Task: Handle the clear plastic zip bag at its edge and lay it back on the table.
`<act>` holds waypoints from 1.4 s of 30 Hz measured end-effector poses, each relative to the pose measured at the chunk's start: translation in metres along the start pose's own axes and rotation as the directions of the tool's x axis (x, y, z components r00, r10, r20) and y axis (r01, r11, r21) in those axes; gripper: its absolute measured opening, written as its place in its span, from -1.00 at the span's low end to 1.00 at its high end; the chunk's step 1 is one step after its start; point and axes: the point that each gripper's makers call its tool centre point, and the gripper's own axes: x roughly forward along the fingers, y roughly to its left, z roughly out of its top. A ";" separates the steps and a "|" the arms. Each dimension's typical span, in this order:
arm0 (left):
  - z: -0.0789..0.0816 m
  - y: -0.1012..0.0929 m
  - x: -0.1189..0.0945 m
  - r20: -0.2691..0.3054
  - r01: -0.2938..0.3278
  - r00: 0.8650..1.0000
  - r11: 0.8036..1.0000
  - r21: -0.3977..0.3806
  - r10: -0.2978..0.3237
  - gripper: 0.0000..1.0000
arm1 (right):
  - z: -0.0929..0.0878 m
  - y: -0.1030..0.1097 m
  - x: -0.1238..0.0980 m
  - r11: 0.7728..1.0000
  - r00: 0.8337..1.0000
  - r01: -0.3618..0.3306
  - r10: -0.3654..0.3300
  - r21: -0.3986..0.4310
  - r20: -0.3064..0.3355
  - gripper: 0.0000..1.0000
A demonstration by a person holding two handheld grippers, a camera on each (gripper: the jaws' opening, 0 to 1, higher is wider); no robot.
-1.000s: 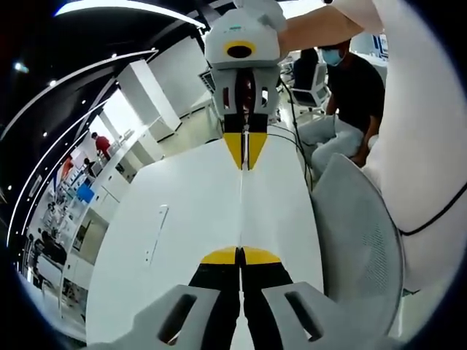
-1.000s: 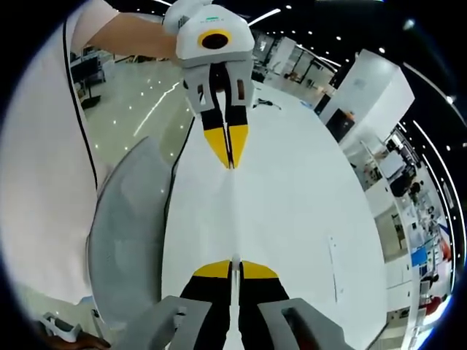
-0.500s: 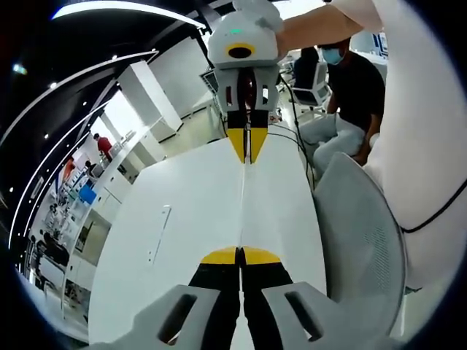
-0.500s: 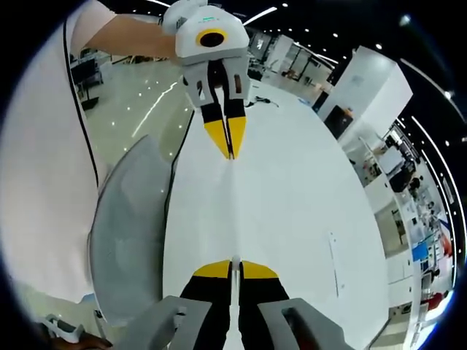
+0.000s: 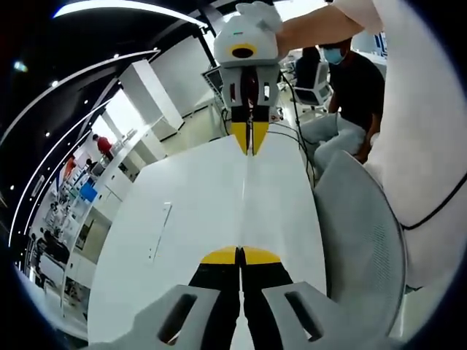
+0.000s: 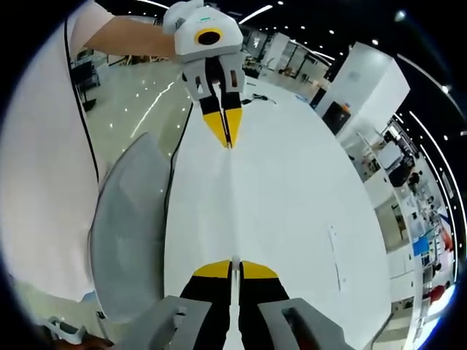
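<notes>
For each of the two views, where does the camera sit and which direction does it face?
Left gripper view: rides on the left gripper, looking along its shut jaws at the right gripper opposite; the clear zip bag stretches edge-on between them over the white table. The person's arm and white shirt show.
Right gripper view: rides on the right gripper, facing back at the left gripper, same bag between. The arm and shirt show at the left.
Shared: both grippers, bag, table, grey chair back.

There are 2 tools, left (image 5: pixel 240 257) and right (image 6: pixel 233 268), 1 clear zip bag (image 5: pixel 244 204) stretched between them, 1 white bench (image 5: pixel 182 211) and 1 grey mesh chair (image 5: pixel 361 233) at 3 o'clock.
</notes>
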 end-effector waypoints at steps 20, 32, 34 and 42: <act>0.001 0.000 -0.002 0.020 -0.010 1.000 1.000 -0.024 0.011 -1.00 | -0.004 0.004 0.003 1.000 1.000 -0.005 0.005 0.011 -0.001 -1.00; 0.009 0.000 0.001 0.038 -0.009 0.999 1.000 -0.020 0.009 -1.00 | 0.026 0.004 -0.001 0.995 0.993 -0.033 0.023 0.089 0.116 -0.91; 0.009 0.000 0.001 0.039 -0.010 0.999 1.000 -0.016 0.010 -1.00 | 0.029 0.002 -0.003 0.996 0.993 -0.033 0.023 0.085 0.116 -0.92; 0.012 0.000 0.002 0.046 -0.013 0.999 1.000 -0.002 0.013 -1.00 | 0.045 -0.007 -0.002 0.994 0.989 -0.034 0.018 0.100 0.149 -0.94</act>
